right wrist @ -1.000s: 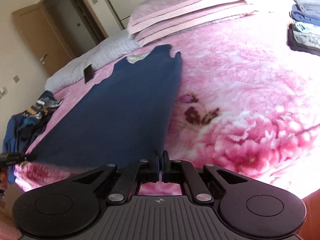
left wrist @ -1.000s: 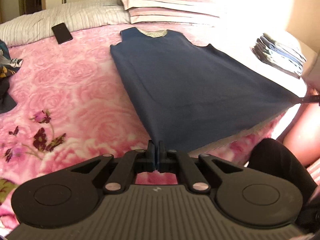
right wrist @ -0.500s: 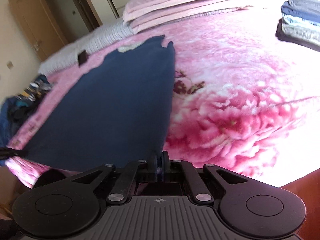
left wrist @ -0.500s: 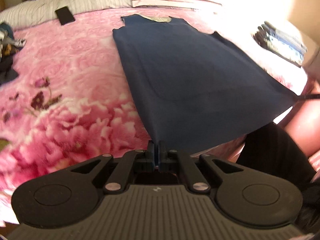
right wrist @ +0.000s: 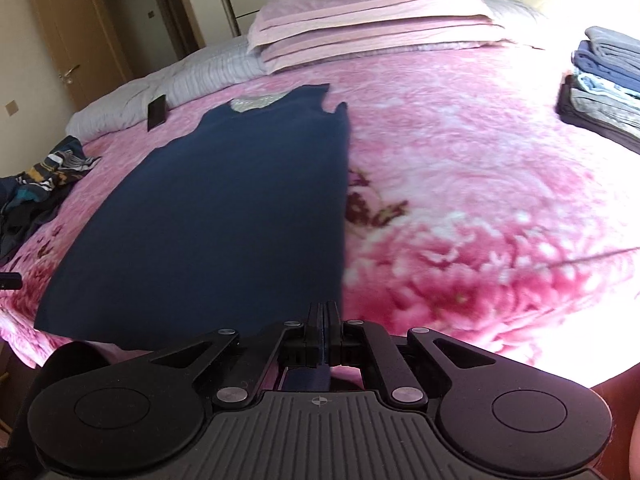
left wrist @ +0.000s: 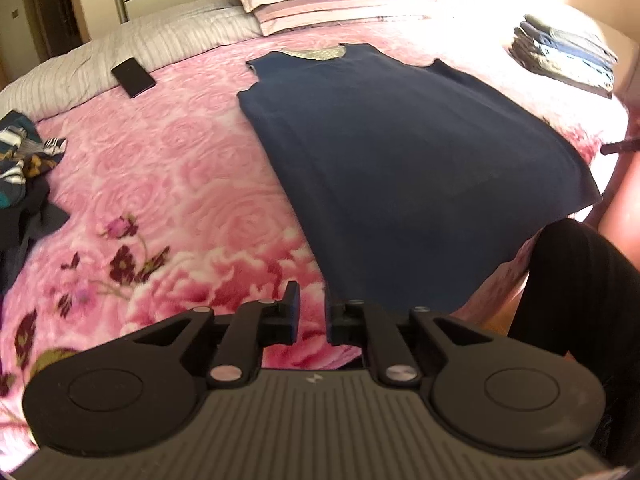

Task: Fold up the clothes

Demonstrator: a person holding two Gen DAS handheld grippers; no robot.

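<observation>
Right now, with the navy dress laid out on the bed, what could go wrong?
1. The right hand-held gripper is shut on the navy dress's hem while the left hand-held gripper is opening with nothing between its jaws; a pull could skew it.
2. The hem overhangs the pink blanket's edge and might slide off.

Both handheld grippers are basically the same rig: matte black plastic all over. The left gripper [left wrist: 310, 314] has a ribbed dark-grey deck nearest the camera with a tiny white logo at its front edge, a big round disc at each side, and angled linkage arms pinned with silver screws [left wrist: 224, 372]. The right gripper [right wrist: 324, 320] matches it, except its mark is a little crosshair circle. Black clothing [left wrist: 576, 292] shows just right of the left gripper.
</observation>
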